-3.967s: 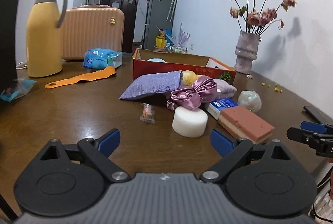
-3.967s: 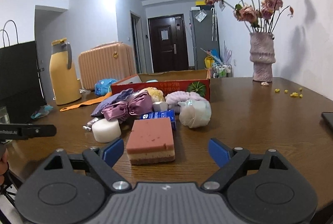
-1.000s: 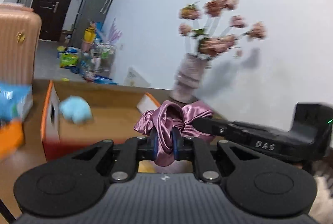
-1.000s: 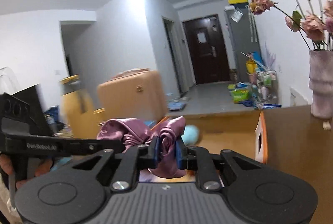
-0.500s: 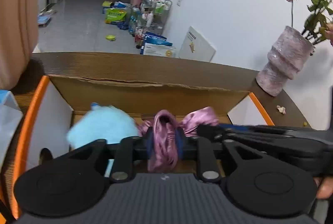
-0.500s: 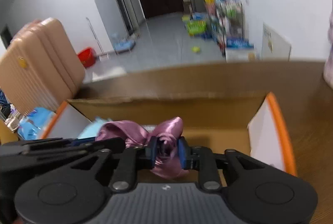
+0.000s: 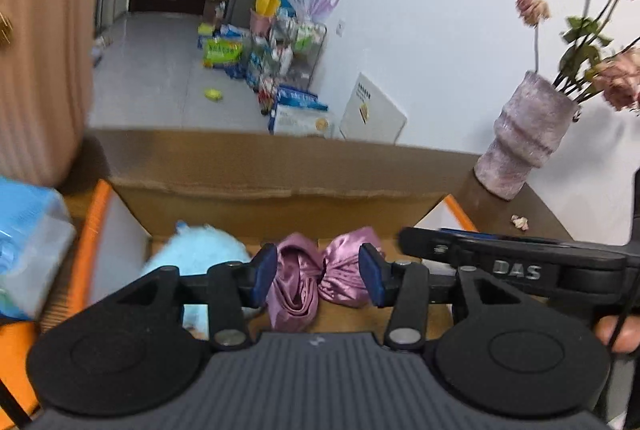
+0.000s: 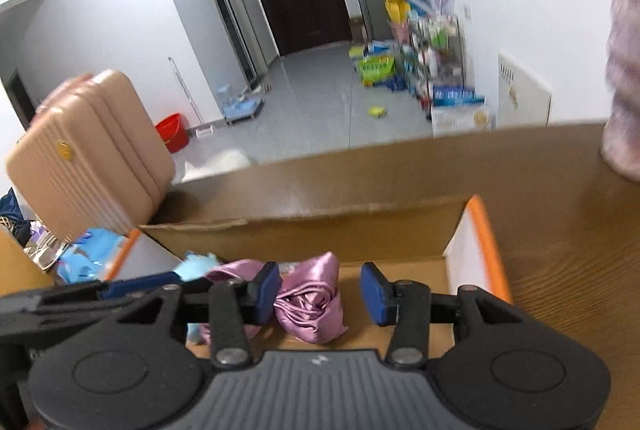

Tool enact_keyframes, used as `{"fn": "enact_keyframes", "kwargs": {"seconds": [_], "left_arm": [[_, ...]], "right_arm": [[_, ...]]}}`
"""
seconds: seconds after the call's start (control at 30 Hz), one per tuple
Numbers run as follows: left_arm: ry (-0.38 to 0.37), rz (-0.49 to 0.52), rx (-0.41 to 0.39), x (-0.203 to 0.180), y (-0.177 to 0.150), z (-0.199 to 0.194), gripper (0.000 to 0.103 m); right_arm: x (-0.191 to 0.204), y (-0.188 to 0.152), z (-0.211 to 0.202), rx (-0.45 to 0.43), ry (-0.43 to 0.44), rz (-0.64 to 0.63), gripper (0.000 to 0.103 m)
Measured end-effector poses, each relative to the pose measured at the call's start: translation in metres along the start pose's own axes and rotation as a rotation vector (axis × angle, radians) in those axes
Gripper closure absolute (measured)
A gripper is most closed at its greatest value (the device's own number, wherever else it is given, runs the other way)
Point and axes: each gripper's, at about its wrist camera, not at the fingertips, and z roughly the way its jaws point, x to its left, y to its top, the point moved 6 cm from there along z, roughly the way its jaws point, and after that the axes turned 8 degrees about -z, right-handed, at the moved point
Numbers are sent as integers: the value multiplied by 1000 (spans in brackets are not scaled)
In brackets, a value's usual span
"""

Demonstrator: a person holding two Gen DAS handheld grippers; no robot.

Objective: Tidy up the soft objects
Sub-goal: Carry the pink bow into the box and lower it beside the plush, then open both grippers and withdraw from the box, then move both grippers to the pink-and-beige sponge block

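Observation:
A purple satin scrunchie lies low inside the open cardboard box, next to a light blue fluffy thing. My left gripper hangs over the box with its jaws opening; the scrunchie sits between the blue pads, loose. My right gripper is beside it with jaws also opening. The fabric rests by its left pad, with a clear gap to the right pad. Each view shows the other gripper's black fingers alongside.
A pink suitcase stands at the left behind the box. A blue plastic packet lies left of the box. A vase of dried flowers stands on the wooden table to the right. A hand holds the right gripper.
Both grippers came forward over the box and tipped downward. Their jaws, shut on the scrunchie before, have spread apart, and the scrunchie now sits loose in the box.

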Motion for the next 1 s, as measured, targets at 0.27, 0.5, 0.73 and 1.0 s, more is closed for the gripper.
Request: {"fn": "enact_keyframes", "kwargs": {"seconds": [0.27, 0.5, 0.73, 1.0], "left_arm": [[68, 94, -129, -17, 1, -120, 44], [99, 152, -222, -22, -44, -233, 27], [54, 109, -274, -3, -141, -303, 22], [121, 94, -388, 15, -273, -348, 13]], "right_arm": [[7, 10, -127, -108, -49, -111, 48], [8, -37, -233, -157, -50, -182, 46], [16, -118, -307, -247, -7, -166, 42], [57, -250, -365, -348, -30, -242, 34]]}}
